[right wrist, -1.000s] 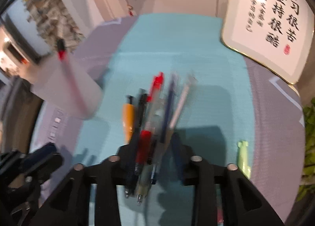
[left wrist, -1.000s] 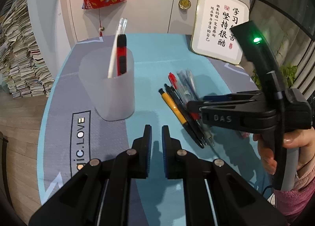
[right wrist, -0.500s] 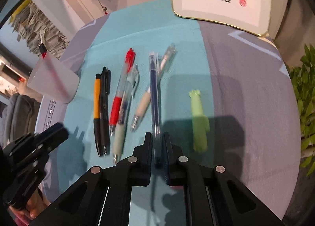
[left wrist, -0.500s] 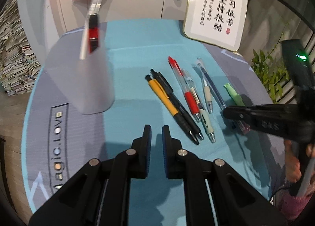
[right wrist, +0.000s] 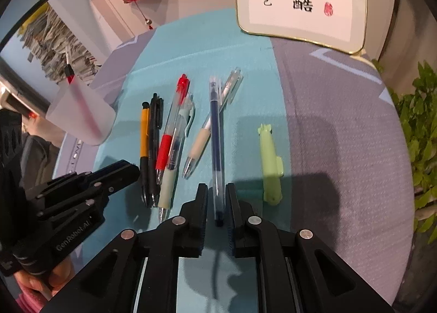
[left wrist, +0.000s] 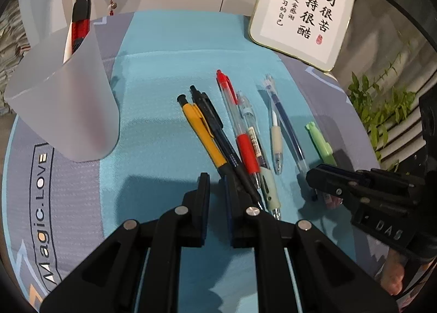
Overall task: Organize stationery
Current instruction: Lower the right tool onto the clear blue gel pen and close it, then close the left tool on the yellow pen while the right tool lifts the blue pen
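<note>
Straddling the blue pen [right wrist: 216, 149], right hand-held gripper [right wrist: 216, 212] shows only right-wrist.

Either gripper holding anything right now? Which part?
The left gripper holds nothing. The right gripper straddles the tip end of the dark blue pen, which lies on the mat; whether the pads grip it cannot be told.

Light: bright, even indoor light from above.
Shadows: soft dark patches on the tabletop [right wrist: 341, 111] beneath each tool.
Glare: a white hotspot on the framed calligraphy [left wrist: 301, 10].
Sharpness: both views crisp at centre.
Edges: strong fisheye bending, black vignette corners.
</note>
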`<state>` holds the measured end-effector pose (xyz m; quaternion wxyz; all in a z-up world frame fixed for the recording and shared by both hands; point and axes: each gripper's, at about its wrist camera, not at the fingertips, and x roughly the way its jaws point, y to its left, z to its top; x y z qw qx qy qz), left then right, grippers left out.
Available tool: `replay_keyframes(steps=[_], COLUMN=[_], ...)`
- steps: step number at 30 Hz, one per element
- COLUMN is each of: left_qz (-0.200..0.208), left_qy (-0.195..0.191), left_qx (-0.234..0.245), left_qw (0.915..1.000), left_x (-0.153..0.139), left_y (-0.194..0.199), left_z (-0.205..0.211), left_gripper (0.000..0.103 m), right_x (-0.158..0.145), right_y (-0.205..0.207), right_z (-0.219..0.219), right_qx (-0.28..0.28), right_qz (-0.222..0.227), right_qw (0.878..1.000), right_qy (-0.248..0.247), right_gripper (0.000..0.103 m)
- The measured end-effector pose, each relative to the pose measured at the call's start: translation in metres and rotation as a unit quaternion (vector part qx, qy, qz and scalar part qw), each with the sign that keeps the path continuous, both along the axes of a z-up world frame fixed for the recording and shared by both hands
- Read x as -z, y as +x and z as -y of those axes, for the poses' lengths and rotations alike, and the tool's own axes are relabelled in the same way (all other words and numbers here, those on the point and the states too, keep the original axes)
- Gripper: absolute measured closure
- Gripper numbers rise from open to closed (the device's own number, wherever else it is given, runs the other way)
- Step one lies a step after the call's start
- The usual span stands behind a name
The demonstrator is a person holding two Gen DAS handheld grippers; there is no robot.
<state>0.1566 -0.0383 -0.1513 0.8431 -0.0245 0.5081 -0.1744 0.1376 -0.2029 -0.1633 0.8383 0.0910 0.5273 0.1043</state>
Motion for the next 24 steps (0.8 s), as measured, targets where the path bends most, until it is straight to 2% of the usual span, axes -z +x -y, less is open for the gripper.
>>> replay_keyframes(steps=[2, 5, 9, 13, 17, 21, 24], left_qz=[-0.003, -0.003, -0.005, -0.010, -0.008, -0.021, 0.001], left_qy=[-0.005, -0.005, -0.003, 0.001, -0.001, -0.012, 0.031], left_qx=[-0.004, -0.011, -0.017, -0.019, -0.025, -0.037, -0.035], left_qw=[1.0000, 0.9999, 0.9998, 0.9998, 0.9997, 0.9990, 0.9989], left_x=[0.000, -0.001, 0.000, -0.001, 0.000, 0.001, 0.000], left_y=[0.001, 0.004, 0.012, 0.016, 0.014, 0.019, 0.021], left_z=[0.000, 0.002, 0.006, 0.007, 0.000, -0.005, 0.008], left_gripper=[0.092, 0.088, 0.077, 0.081, 0.078, 0.074, 0.074], right_x=[-0.001, 0.003, 0.005, 0.005, 0.006, 0.005, 0.005], right_y=[0.000, 0.003, 0.005, 0.004, 0.006, 0.008, 0.011], right_z=[-0.004, -0.008, -0.012, -0.014, -0.011, -0.009, -0.011], right_qx=[-0.009, -0.013, -0.012, -0.017, -0.013, -0.008, -0.001], right_qz=[0.003, 0.000, 0.004, 0.007, 0.008, 0.006, 0.008], right_qw=[1.000, 1.000, 1.000, 0.999, 0.999, 1.000, 0.999], right_qy=[-0.010, -0.015, -0.026, -0.033, -0.032, -0.025, -0.031], right_gripper=[0.080, 0.074, 0.074, 0.074, 0.082, 0.082, 0.082])
